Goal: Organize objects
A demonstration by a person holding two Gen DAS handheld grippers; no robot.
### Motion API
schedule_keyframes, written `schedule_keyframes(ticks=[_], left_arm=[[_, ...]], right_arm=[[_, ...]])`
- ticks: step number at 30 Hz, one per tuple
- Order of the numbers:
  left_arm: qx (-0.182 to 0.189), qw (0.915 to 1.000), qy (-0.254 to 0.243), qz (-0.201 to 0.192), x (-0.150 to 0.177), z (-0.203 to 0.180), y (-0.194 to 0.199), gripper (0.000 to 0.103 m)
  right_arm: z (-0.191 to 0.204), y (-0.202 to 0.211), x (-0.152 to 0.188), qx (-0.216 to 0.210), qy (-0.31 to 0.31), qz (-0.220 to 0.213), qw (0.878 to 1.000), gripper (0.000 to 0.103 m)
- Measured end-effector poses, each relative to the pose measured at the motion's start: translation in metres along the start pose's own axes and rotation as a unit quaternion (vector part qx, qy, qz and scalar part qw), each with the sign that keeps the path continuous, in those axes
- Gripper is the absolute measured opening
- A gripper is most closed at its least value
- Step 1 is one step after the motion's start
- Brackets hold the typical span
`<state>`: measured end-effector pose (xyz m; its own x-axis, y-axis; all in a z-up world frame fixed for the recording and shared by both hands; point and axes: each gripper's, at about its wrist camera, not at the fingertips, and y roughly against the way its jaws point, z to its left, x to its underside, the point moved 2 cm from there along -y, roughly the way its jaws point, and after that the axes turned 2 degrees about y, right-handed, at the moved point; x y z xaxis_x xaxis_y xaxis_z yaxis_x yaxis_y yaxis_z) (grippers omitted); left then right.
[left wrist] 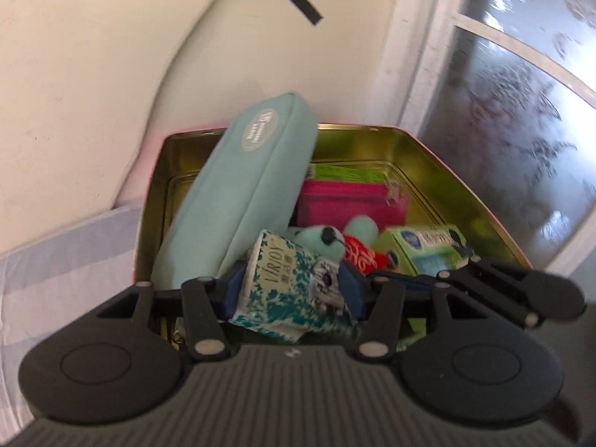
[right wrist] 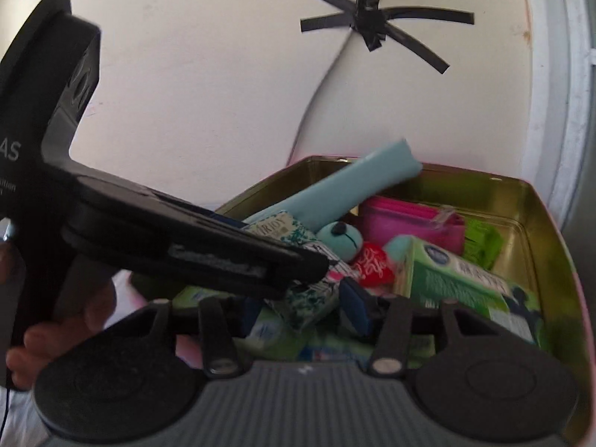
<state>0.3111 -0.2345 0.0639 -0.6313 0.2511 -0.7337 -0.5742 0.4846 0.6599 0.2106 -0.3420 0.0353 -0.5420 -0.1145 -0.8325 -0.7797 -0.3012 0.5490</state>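
Note:
A gold-lined tin box (left wrist: pixel 439 175) stands against the wall, with a light blue pencil case (left wrist: pixel 238 193), a pink pouch (left wrist: pixel 350 205), a teal plush bear (left wrist: pixel 324 240) with a red heart and a green box (left wrist: pixel 428 249) in it. My left gripper (left wrist: pixel 290 290) is shut on a white and teal tissue pack (left wrist: pixel 283 287), held over the tin's near edge. In the right wrist view the left gripper (right wrist: pixel 167 238) reaches in from the left with the pack (right wrist: pixel 309 294). My right gripper (right wrist: pixel 301 309) is just behind the pack; its blue pads (right wrist: pixel 355 305) stand apart around the pack's end.
The tin (right wrist: pixel 536 231) sits on a pale striped cloth (left wrist: pixel 56 272). A white wall with black tape (right wrist: pixel 368 22) is behind it. A frosted window (left wrist: pixel 521 119) is to the right. More green packs (right wrist: pixel 272 331) lie at the tin's near end.

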Motion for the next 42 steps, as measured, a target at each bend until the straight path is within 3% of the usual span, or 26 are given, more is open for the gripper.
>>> schedule_keyframes(ticks=[5,15,21,29,31,35,39,42], left_arm=[[-0.025,0.9986,-0.043,-0.019,0.017,-0.022,0.025,0.075],[-0.082,0.9899,-0.089,-0.075,0.050,-0.043,0.098,0.076],[-0.116,0.9837,-0.100,-0.095,0.079,-0.046,0.131,0.083],[-0.126,0.9825,-0.094,-0.100,0.112,-0.045,0.159,0.084],[-0.128,0.9827,-0.090,-0.099,0.120,-0.044,0.163,0.085],[-0.132,0.9831,-0.085,-0.095,0.135,-0.042,0.170,0.096],[-0.140,0.9825,-0.084,-0.090,0.147,-0.042,0.176,0.103],[-0.144,0.9830,-0.075,-0.085,0.155,-0.041,0.180,0.103]], right_arm=[[0.006,-0.005,0.006,0.012,0.019,-0.018,1.000,0.059],[0.006,0.089,0.046,0.033,-0.045,-0.095,0.994,0.064],[0.003,0.131,0.077,0.045,-0.117,-0.125,0.984,0.065],[0.006,0.169,0.107,0.039,-0.208,-0.150,0.966,0.068],[0.008,0.177,0.110,0.040,-0.214,-0.153,0.964,0.072],[0.019,0.188,0.113,0.038,-0.217,-0.160,0.962,0.080],[0.029,0.198,0.116,0.033,-0.218,-0.165,0.961,0.095],[0.033,0.202,0.118,0.029,-0.224,-0.160,0.961,0.103]])
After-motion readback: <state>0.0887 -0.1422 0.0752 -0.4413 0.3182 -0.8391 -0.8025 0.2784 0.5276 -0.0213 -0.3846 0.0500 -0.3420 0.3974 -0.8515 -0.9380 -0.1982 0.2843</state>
